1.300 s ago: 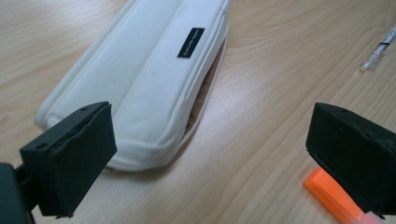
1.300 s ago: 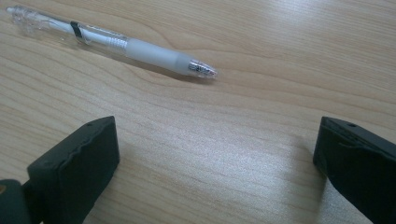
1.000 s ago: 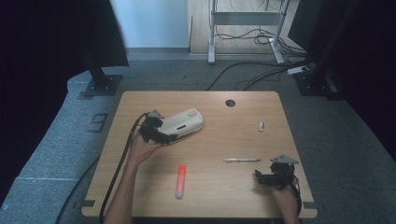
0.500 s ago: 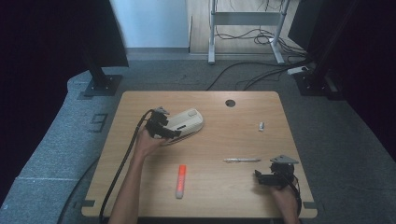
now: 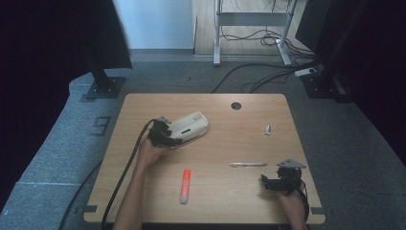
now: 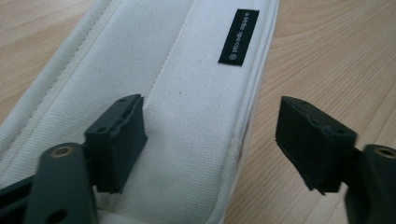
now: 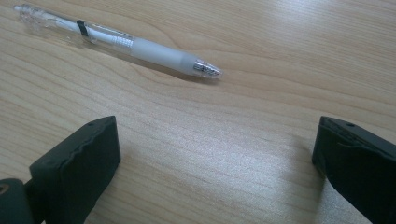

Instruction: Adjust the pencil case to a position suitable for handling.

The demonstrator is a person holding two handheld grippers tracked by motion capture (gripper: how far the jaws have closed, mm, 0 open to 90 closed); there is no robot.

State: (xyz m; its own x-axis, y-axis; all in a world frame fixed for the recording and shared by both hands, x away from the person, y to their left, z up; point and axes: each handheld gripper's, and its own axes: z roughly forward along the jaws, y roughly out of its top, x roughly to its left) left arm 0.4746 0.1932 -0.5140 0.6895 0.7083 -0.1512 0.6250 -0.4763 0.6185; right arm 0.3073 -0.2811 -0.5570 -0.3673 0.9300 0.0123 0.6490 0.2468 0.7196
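Clear pen (image 7: pixel 119 41) on wooden table (image 7: pixel 261 135), beyond wide-spread right tongs (image 7: pixel 215 154).

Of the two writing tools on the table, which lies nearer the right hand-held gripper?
The clear pen, lying just ahead of the right hand-held gripper. The orange marker lies farther left, near the table's middle front.

Bench (image 5: pixel 143 201): light wood top, rounded corners, a round dark hole (image 5: pixel 236 106) near the far edge, about centre. White fabric pouch (image 5: pixel 190 126) lies flat left of centre toward the far edge; black label on it. Small pale object (image 5: pixel 268 129) toward the right edge, too small to identify. Clear pen (image 5: pixel 247 165) with frosted grip lies flat toward the near right corner. Orange marker (image 5: pixel 185 185) lies near the near edge, roughly centre, pointing toward the far edge.
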